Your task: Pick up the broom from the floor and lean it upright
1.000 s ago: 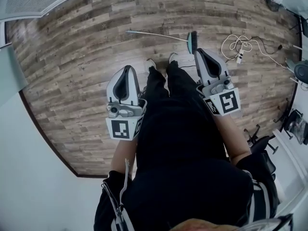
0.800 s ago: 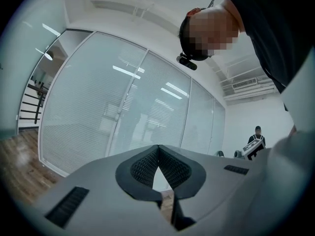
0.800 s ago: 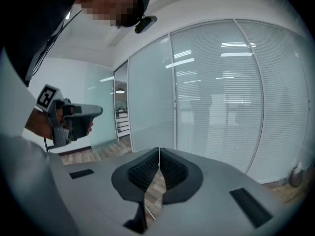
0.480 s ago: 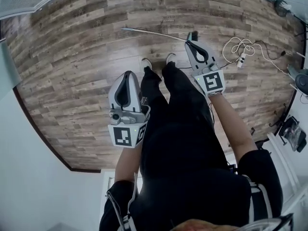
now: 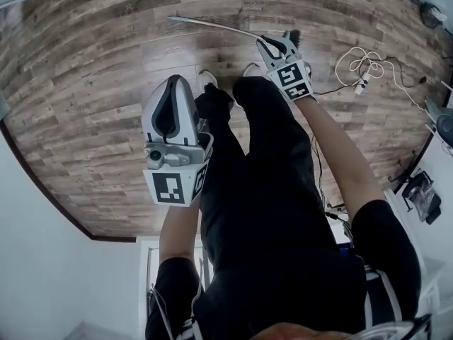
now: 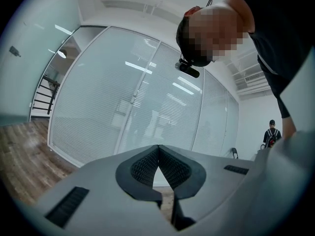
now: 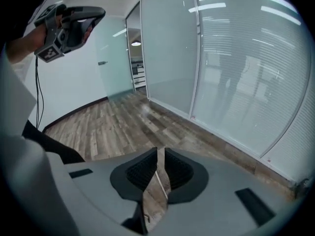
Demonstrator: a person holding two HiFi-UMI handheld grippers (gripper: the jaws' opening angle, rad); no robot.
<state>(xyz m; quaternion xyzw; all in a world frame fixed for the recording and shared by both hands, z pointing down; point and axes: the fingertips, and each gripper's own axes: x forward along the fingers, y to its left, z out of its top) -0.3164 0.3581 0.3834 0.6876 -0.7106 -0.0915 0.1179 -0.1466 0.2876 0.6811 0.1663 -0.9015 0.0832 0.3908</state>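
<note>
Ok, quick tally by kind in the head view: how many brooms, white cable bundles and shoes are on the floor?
Broom with thin pale handle and dark brush head: 1
White coiled cable bundle: 1
White shoes: 2
Total: 4

The floor [image 5: 92, 83] shows planks of mixed brown and grey. The broom [image 5: 212, 25] has a pale, almost white handle. The left gripper [image 5: 175, 78] is light grey with black jaws and black-and-white square markers. Trousers [image 5: 269, 190] are black, the cable [image 5: 362, 83] white.
</note>
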